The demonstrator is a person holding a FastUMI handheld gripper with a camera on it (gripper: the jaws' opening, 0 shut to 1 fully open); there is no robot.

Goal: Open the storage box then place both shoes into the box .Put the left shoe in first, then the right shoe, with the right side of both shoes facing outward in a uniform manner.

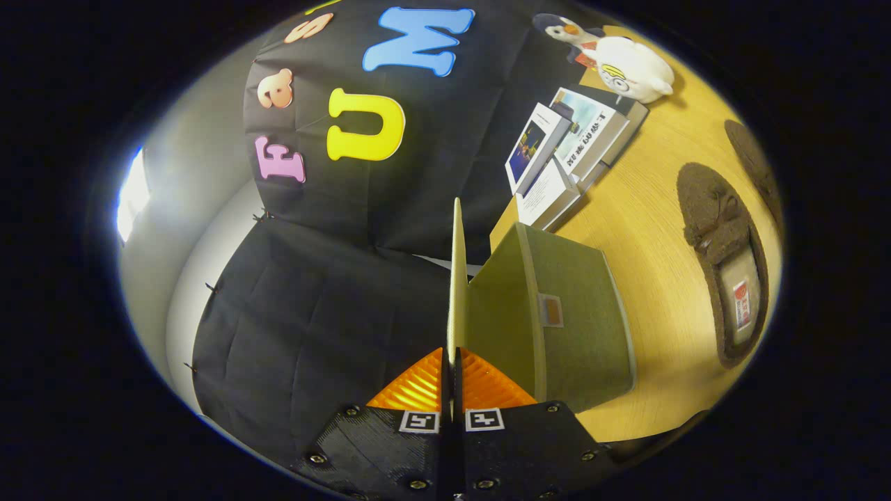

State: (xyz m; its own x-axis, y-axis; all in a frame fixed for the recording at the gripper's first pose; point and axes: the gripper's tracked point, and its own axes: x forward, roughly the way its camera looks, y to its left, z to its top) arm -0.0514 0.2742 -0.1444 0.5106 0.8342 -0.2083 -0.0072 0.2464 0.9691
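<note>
Gripper (451, 362) fingers at the bottom centre of the frame are pressed together on the thin cream-coloured lid flap (456, 278) of the olive-green fabric storage box (578, 313), pinching it edge-on so it rises straight up between them toward the middle of the frame. That box sits just right of the fingers on a light wooden tabletop (647, 229), its opening turned toward the flap; the inside cannot be seen clearly. A small label patch shows on its side.

At the right of the frame, well apart from the box, a brown fuzzy slipper shoe (724, 271) lies on the table with its pale insole showing. A second brown shoe (755, 163) lies beyond it, at the far right.

Toward the upper right, a stack of books (571, 156) rests on the table, with a white plush toy (630, 66) beyond it.
</note>
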